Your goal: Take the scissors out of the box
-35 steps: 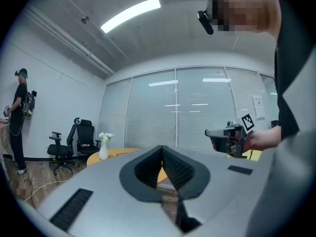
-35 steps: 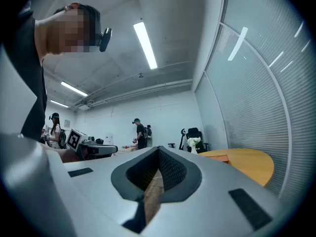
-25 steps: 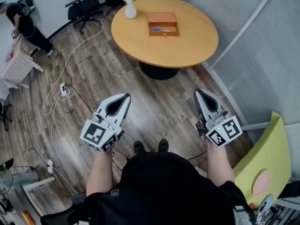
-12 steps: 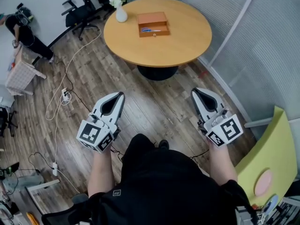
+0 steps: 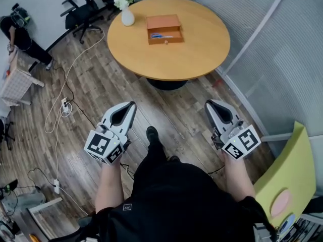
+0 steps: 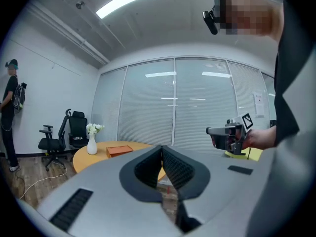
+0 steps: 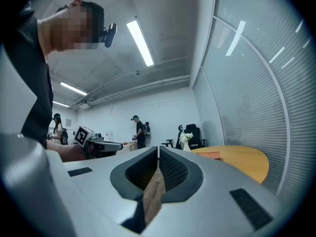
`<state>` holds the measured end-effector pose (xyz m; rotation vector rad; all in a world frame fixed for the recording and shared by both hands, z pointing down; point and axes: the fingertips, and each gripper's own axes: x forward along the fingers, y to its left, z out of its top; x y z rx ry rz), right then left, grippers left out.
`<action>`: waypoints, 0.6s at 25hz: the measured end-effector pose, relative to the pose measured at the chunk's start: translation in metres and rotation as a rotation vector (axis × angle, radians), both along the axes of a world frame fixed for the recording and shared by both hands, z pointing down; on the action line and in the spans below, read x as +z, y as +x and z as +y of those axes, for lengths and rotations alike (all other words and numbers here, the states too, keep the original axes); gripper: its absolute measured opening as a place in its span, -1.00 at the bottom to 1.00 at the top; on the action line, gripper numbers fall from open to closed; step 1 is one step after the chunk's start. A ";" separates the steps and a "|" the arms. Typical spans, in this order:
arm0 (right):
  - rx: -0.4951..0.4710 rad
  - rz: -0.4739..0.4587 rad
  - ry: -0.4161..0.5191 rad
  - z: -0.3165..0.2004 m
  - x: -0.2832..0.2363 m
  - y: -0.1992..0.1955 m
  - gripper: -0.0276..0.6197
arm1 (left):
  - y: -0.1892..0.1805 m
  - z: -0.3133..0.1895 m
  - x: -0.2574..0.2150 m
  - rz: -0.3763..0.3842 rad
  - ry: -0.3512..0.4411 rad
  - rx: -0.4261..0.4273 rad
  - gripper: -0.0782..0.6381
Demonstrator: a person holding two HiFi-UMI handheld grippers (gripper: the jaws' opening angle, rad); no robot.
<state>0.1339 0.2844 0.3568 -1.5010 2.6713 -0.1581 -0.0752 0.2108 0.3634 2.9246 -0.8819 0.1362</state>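
Left gripper (image 5: 132, 105): jaws shut together, nothing between them, as read in the left gripper view. Right gripper (image 5: 207, 104): same, jaws closed tip to tip on nothing. Both are held low over the wooden floor (image 5: 101, 84), well apart from the task area, pointing toward the table.

Round table (image 5: 197, 59): wooden top, dark base, seen ahead in the head view. A glass partition with blinds (image 5: 282, 49) is seen along the right, office chairs (image 5: 81, 14) past the table's far-left edge, and cables (image 5: 63, 102) on the floor at left.

Box (image 5: 164, 29): orange-brown, set near the far edge of the table, a little left of centre. It appears open, the lid laid back toward the far edge and the tray toward the near edge. A white vase (image 5: 127, 18) with flowers is placed just beside the box, at the far-left edge.

Scissors (image 5: 157, 36): seen lying flat inside the box tray, blue handles to the left, pale blades to the right. Detail is too small to be read further.

Handling, as a judgement: the scissors are expected to be light and stiff, with smooth blades that could slip. A hold across the handles or near the pivot is preferred. Since they lie flat on the tray floor, one jaw may have to be slid under or a handle loop pinched. The box is likely light, so it may need to be steadied with the other gripper.
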 end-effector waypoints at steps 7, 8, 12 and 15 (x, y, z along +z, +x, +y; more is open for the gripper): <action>-0.011 0.022 -0.060 -0.100 0.009 -0.016 -0.80 | -0.016 -0.102 0.011 0.014 -0.027 0.001 -0.74; -0.019 0.028 -0.064 -0.116 0.007 -0.021 -0.80 | -0.019 -0.117 0.010 0.017 -0.025 0.002 -0.74; -0.043 0.032 -0.070 -0.176 -0.001 -0.042 -0.80 | -0.036 -0.171 0.003 0.030 -0.014 -0.002 -0.74; -0.055 0.027 -0.071 -0.215 -0.006 -0.055 -0.80 | -0.052 -0.203 0.001 0.030 -0.002 -0.012 -0.74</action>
